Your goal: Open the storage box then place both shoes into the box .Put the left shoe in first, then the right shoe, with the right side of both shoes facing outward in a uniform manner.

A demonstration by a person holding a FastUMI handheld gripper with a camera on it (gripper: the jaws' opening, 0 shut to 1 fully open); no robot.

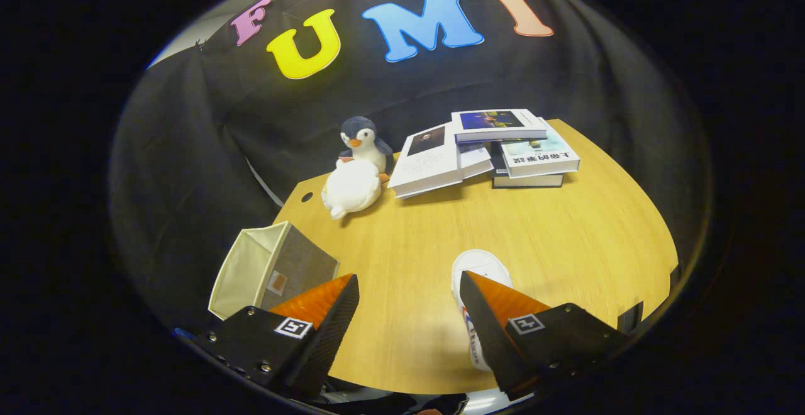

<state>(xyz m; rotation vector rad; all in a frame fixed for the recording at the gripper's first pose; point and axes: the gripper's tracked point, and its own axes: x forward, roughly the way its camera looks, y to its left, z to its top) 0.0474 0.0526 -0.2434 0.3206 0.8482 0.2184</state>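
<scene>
A: Item one, gripper (409,308): we log fingers spread, grasping nothing.
B: White shoe (479,270) lies under the right finger (toe beyond it); storage box (270,270) left; plush penguin (358,173) and books (490,151) farther across the table (566,232).

1. The one view comes from a fisheye camera riding on the claw (409,314); it looks forward along the two fingers (327,314), which stand well apart at the near edge of the surface (566,239).
2. It sits above the surface and tilts down across it, toward the far edge and the black cloth wall behind.
3. It is close to the near edge: a white shoe (481,270) lies under the right finger, and the storage box (270,267) hangs off the left edge just beyond the left finger.
4. Toward the far edge, a stack of books (497,148) and a plush penguin (358,173) look small and bent by the lens.
</scene>
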